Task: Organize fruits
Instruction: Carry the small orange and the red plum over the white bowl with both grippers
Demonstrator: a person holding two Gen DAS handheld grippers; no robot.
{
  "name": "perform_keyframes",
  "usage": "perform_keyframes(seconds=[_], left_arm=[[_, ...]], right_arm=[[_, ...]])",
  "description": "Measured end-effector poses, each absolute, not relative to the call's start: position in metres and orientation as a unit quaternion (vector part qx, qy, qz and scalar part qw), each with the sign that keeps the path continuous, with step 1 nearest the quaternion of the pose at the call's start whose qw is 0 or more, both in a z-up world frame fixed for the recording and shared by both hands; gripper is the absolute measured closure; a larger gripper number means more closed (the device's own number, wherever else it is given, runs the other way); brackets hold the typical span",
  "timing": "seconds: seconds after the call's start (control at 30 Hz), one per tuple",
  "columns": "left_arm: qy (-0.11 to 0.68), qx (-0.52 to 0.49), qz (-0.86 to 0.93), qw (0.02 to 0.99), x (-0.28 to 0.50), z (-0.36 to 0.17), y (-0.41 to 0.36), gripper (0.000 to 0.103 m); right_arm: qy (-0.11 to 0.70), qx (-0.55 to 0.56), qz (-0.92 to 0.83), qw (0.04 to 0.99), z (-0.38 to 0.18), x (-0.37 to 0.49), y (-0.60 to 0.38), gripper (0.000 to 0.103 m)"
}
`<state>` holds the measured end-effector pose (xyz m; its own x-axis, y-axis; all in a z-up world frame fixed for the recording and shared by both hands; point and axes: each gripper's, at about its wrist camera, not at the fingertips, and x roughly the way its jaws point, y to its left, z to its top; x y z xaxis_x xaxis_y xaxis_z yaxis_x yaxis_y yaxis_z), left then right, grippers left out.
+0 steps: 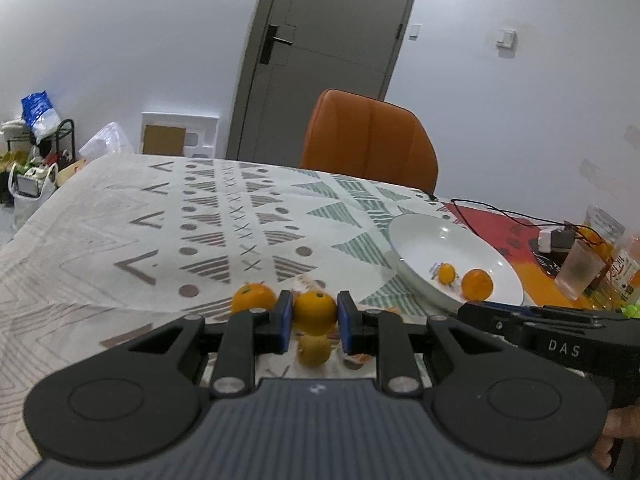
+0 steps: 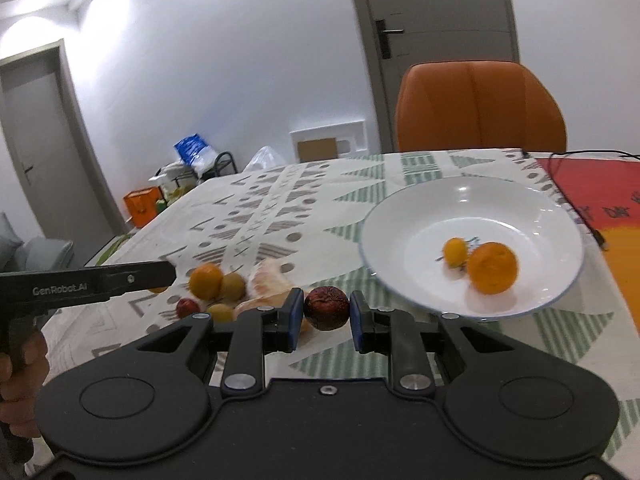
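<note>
1. Left gripper (image 1: 315, 318): blue pads clamped on a small orange citrus fruit (image 1: 315, 309), stem end turned up and away from the camera; the fruit is near-round, with no clear long axis, and is held above the patterned tablecloth (image 1: 120, 216)
2. Right gripper (image 2: 326, 316): pads clamped on a dark red wrinkled fruit (image 2: 327, 308), slightly wider than tall, its long axis running across from pad to pad, held just short of the near rim of the plate
3. Loose fruit on the cloth: a yellowish round fruit (image 1: 315, 350) below the left gripper's load and a second orange (image 1: 253, 298) just left of it; in the right wrist view the pile shows an orange (image 2: 206, 280), two pale brown fruits, a small red fruit (image 2: 187, 307) and peeled citrus segments (image 2: 267, 280)
4. White plate (image 2: 400, 216): shallow, resting on the cloth; it contains one large orange (image 2: 492, 268) and, touching or just beside it, one small yellow-orange fruit (image 2: 456, 251)
5. Beyond the plate: a red mat (image 2: 592, 184) with a black cable, then an orange chair (image 2: 480, 108) at the table's far edge
</note>
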<state>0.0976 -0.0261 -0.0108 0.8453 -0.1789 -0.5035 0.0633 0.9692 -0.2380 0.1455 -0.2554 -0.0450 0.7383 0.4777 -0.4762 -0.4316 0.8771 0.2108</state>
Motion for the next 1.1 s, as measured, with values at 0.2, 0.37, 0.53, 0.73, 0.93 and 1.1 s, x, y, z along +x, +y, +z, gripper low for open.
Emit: perform_keyframes(seconds=[0.2,0.37,0.53,0.73,0.93,1.1], left_arm=[[0.269,-0.092,-0.077,0.956,0.107,-0.007,-0.044,0.081],[0.264,-0.077,-0.090,0.957,0.117,-0.003,-0.060,0.081],[0.265,-0.065,-0.101,0.957,0.127,-0.002,-0.077,0.081],[0.267,-0.057,-0.110,0.956,0.138,-0.003,-0.095,0.081],[0.269,-0.046,-0.120,0.955,0.148,-0.005,-0.111,0.081],[0.269,-0.037,-0.131,0.954,0.161,-0.005,-0.125,0.081]], right_arm=[[0.257,0.058,0.225,0.938,-0.045,0.149,-0.279,0.080],[0.252,0.060,0.206,0.944,-0.046,0.152,-0.293,0.080],[0.246,0.067,0.193,0.948,-0.047,0.154,-0.306,0.080],[0.242,0.073,0.181,0.950,-0.049,0.158,-0.321,0.080],[0.240,0.082,0.168,0.953,-0.053,0.163,-0.335,0.080],[0.233,0.081,0.158,0.956,-0.052,0.167,-0.343,0.080]])
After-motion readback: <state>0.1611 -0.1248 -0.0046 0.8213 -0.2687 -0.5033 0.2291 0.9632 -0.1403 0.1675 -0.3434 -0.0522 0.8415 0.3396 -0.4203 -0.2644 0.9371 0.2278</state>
